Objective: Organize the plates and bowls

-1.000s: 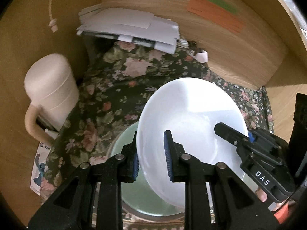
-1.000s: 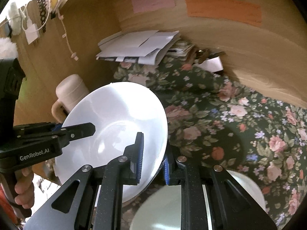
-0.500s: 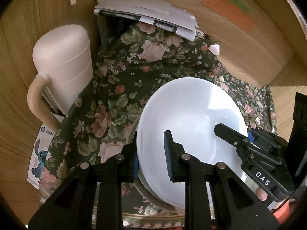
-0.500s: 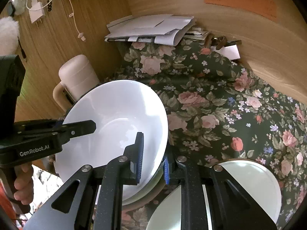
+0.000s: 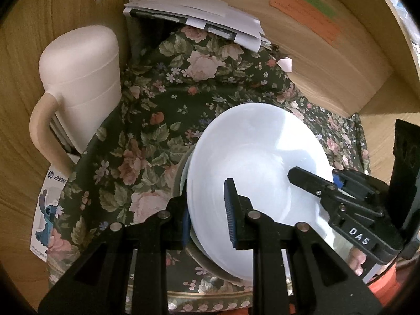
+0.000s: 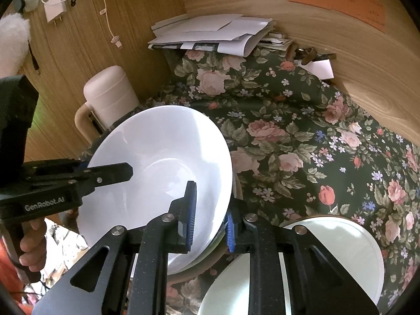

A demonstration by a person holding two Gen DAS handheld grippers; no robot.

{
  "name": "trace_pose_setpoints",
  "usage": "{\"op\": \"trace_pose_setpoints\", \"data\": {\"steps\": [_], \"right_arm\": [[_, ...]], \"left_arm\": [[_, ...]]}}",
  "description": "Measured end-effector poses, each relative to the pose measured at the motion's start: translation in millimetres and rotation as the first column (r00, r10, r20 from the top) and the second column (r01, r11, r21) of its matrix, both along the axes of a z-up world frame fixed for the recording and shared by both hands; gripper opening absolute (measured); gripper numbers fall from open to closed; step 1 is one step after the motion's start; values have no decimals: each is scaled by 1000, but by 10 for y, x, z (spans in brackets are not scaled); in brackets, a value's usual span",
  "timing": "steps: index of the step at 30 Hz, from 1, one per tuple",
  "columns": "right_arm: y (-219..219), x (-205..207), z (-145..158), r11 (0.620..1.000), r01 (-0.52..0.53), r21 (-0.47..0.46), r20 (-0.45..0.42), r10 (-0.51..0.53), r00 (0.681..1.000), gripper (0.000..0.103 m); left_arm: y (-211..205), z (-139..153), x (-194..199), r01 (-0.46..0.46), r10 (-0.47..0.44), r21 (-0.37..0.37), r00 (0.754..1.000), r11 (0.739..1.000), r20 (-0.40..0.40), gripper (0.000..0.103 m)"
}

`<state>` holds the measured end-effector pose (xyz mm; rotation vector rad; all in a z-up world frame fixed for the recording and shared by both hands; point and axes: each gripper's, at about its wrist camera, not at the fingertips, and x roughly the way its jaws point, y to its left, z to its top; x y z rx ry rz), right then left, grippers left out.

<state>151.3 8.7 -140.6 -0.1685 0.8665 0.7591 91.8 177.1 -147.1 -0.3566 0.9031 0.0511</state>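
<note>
While both my grippers pinch its rim, one white bowl sits lowered into a greenish dish on the floral cloth, where a second ago it hung tilted above. I count two grippers, one cream jug, one paper stack and one white plate just right of the bowl. My left gripper clamps the near-left rim; my right gripper clamps the opposite edge, both reaching level from the table's near side.
</note>
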Motion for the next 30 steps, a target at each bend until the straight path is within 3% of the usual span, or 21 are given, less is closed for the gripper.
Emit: {"op": "trace_pose_setpoints", "data": {"steps": [4, 9, 14, 17, 21, 23, 26, 30], "right_arm": [[-26, -17, 50, 1000, 3, 10, 5, -3, 1000, 19], [-97, -78, 159, 999, 29, -25, 103, -26, 994, 22], [-155, -91, 184, 1000, 18, -11, 101, -16, 995, 24], [-169, -83, 163, 1000, 18, -6, 93, -17, 996, 34], [-213, -79, 149, 1000, 25, 6, 86, -26, 996, 45], [-237, -79, 154, 1000, 28, 15, 80, -29, 996, 49], [-271, -80, 167, 999, 29, 20, 83, -31, 996, 51], [-292, -77, 162, 1000, 24, 20, 74, -25, 997, 52]], "left_arm": [[-31, -33, 30, 4, -4, 18, 1000, 1000, -11, 22], [-122, -23, 52, 10, -10, 76, 1000, 997, 2, 22], [-182, 12, 74, 10, -11, 119, 1000, 993, 7, 22], [-196, 39, 97, 4, -4, 135, 1000, 991, 0, 23], [-186, 114, 130, -7, 8, 116, 1000, 993, -4, 35], [-203, 187, 127, -26, 24, 148, 1000, 989, 16, 50], [-274, 356, 89, -25, 7, 209, 996, 978, 86, 59], [-340, 435, 90, -20, -4, 254, 995, 967, 95, 66]]}}
